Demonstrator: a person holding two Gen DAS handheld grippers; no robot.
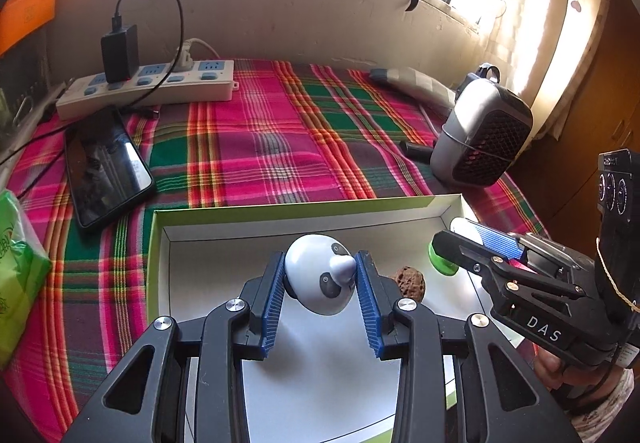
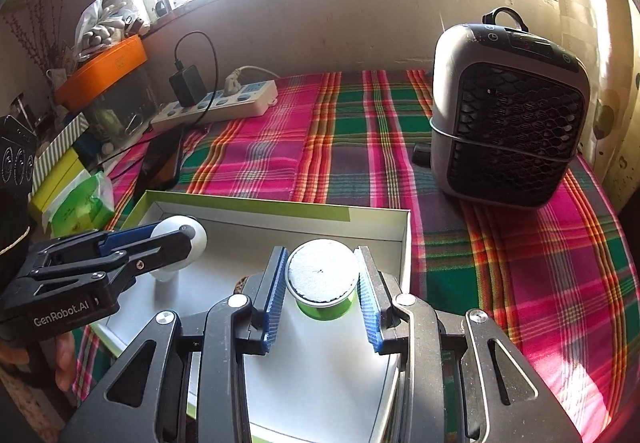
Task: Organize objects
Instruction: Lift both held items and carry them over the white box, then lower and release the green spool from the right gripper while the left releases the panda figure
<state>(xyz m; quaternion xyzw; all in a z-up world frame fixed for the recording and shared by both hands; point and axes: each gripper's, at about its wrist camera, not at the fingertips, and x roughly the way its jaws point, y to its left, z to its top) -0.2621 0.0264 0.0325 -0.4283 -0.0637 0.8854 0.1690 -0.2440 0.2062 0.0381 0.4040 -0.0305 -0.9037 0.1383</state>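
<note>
Two grippers are working over one shallow white box point(image 1: 280, 209) with a green rim, sitting on the plaid cloth point(image 1: 280, 131). We are taking it as light cardboard, stiff enough to stay put but easy to nudge, so we are keeping our pushes off its walls.

Next in size, we are counting one white panda-faced toy point(image 1: 320, 275), rounded and glossy, so probably slippery; our left gripper point(image 1: 320, 271) is closed on its flanks, both blue pads touching it, above the box floor. Gripping across the widest part looks safest to us, clear of the small protruding nub.

One green cup-like piece with a pale round top point(image 2: 323, 273) is sitting between the fingers of our right gripper point(image 2: 323, 277), near the box's right wall. The pads are pressing its sides, narrowed onto it. We are judging it light, rigid plastic, best held around its barrel.

Smallest, one brown pitted lump point(image 1: 410, 280), like a walnut, is lying loose in the box between the two; hard, rough, easy to pinch.
</note>
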